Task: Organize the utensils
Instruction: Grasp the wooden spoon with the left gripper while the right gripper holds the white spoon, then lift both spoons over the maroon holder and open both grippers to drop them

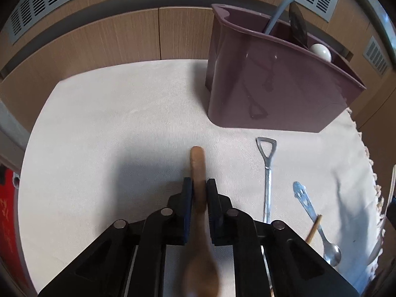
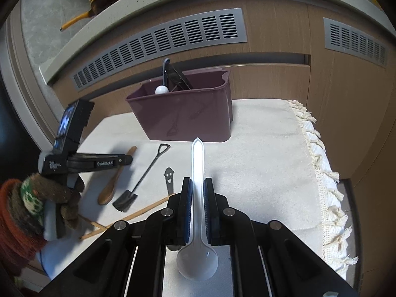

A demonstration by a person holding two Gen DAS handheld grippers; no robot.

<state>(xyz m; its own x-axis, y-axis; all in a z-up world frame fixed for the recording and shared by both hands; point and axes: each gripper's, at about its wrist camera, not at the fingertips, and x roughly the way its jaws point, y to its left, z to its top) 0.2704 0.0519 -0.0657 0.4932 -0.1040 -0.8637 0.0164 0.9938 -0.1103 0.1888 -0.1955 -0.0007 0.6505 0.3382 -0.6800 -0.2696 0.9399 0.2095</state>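
Note:
A wooden spoon (image 1: 198,170) lies on the cream cloth (image 1: 111,123), handle forward. My left gripper (image 1: 198,185) is shut on its handle, with the spoon still on the cloth. The right wrist view shows the same gripper (image 2: 127,159) low over the wooden spoon (image 2: 107,191). My right gripper (image 2: 197,185) is shut on a white plastic spoon (image 2: 198,163), held above the cloth with its bowl toward the camera. The purple bin (image 1: 259,74) (image 2: 185,116) stands at the back and holds a few utensils.
A shovel-shaped spoon (image 1: 267,173) (image 2: 146,175), a smiley-handled spoon (image 1: 309,210) (image 2: 169,175) and wooden chopsticks (image 2: 138,214) lie on the cloth between the grippers. A gloved hand (image 2: 49,198) holds the left gripper. The cloth's fringed edge (image 2: 319,160) runs along the right. Wooden cabinets stand behind.

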